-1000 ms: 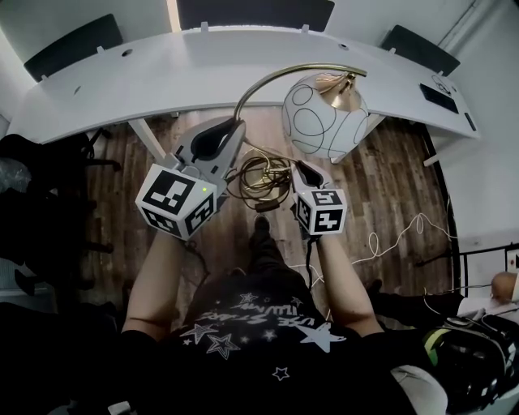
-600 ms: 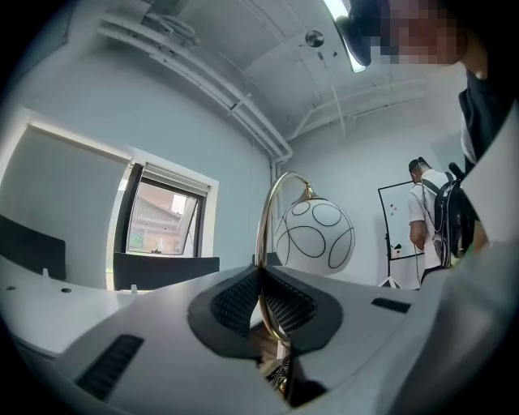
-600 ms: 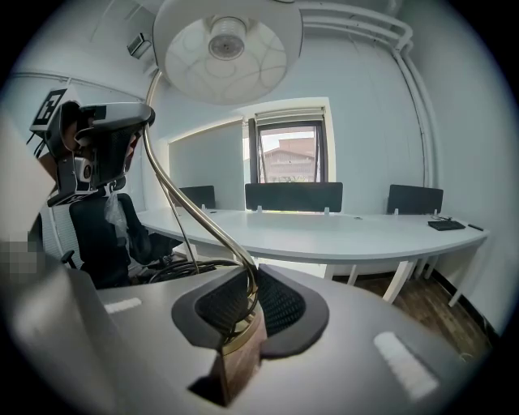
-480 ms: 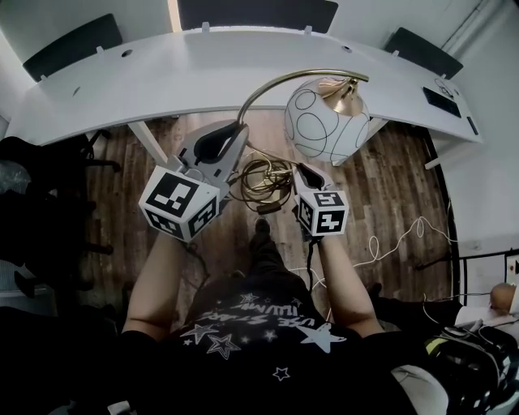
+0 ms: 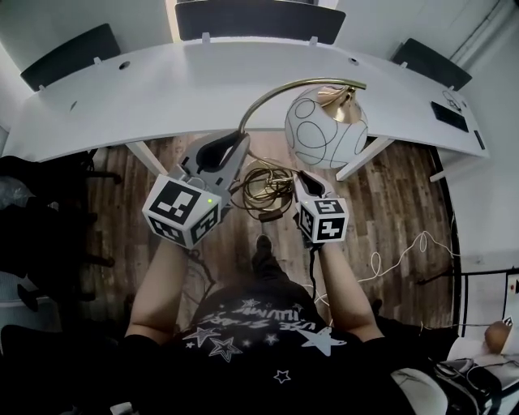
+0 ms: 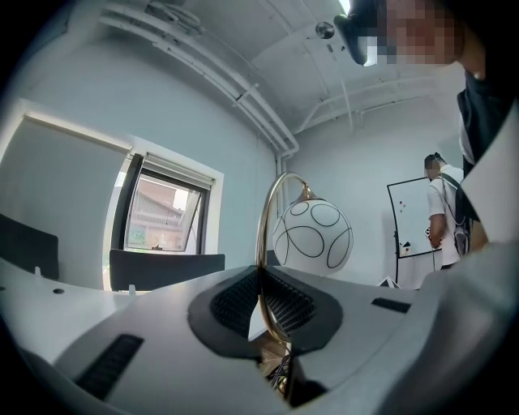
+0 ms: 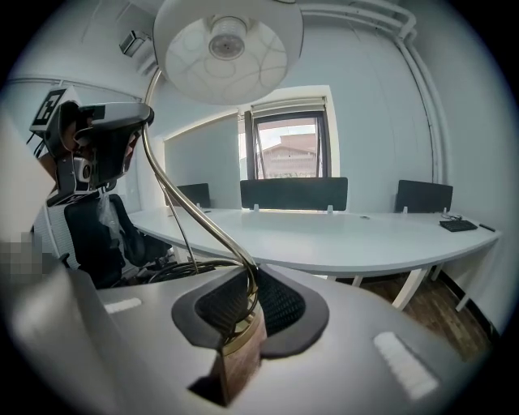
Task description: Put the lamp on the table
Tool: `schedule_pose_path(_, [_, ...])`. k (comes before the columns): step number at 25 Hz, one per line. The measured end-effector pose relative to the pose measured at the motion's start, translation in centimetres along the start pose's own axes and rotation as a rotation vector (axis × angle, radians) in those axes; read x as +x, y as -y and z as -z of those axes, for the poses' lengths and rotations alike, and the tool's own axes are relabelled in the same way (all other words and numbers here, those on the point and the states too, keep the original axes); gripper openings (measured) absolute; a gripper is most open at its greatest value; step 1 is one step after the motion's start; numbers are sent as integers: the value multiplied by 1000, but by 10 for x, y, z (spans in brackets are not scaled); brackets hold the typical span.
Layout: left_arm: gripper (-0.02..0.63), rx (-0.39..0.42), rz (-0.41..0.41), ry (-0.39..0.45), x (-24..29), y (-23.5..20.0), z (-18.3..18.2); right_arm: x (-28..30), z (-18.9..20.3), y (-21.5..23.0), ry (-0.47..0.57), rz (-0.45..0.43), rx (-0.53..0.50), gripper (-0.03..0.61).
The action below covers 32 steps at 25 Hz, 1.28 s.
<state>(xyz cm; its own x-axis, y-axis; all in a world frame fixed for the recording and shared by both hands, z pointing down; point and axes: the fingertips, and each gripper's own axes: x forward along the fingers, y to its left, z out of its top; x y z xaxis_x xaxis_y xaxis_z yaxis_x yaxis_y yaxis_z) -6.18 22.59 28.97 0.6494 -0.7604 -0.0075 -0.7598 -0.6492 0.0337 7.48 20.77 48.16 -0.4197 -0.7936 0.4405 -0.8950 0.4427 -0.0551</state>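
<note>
The lamp has a white globe shade [image 5: 326, 128] with black ring lines, a curved brass arm [image 5: 268, 99] and a wooden base. It hangs in the air in front of the white table [image 5: 146, 89]. My left gripper [image 5: 229, 151] is shut on the brass arm, which runs between its pads [image 6: 261, 301] in the left gripper view. My right gripper [image 5: 302, 178] is shut on the wooden base [image 7: 242, 358]. The lamp's cord [image 5: 261, 185] hangs coiled between the two grippers. In the right gripper view the shade [image 7: 227, 47] is overhead.
Dark chairs [image 5: 256, 18] stand behind the curved table. A dark flat device [image 5: 448, 116] lies at its right end. White table legs [image 5: 362, 156] stand under the front edge, and loose cables [image 5: 405, 247] lie on the wooden floor. A person stands by a whiteboard [image 6: 409, 227].
Both grippers keep their hold on the lamp. The lamp and grippers have drifted slightly forward, so the shade now overlaps the table's front edge a little more.
</note>
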Motion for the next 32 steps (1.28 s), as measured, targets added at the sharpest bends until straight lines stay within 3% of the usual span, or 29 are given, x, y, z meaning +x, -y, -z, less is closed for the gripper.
schedule_pose_path(4, [32, -8, -9, -16, 51, -31, -6, 40, -28, 35, -4, -7, 8, 41])
schedule_pose_path(11, [31, 32, -30, 9, 65, -38, -2, 61, -36, 49, 30, -19, -21, 41])
schedule_pose_path(18, [32, 40, -60, -11, 144, -63, -6, 112, -68, 110, 29, -59, -9, 41])
schedule_pose_path(32, [31, 27, -85, -64, 196, -96, 15, 167, -67, 140, -14, -108, 23, 41])
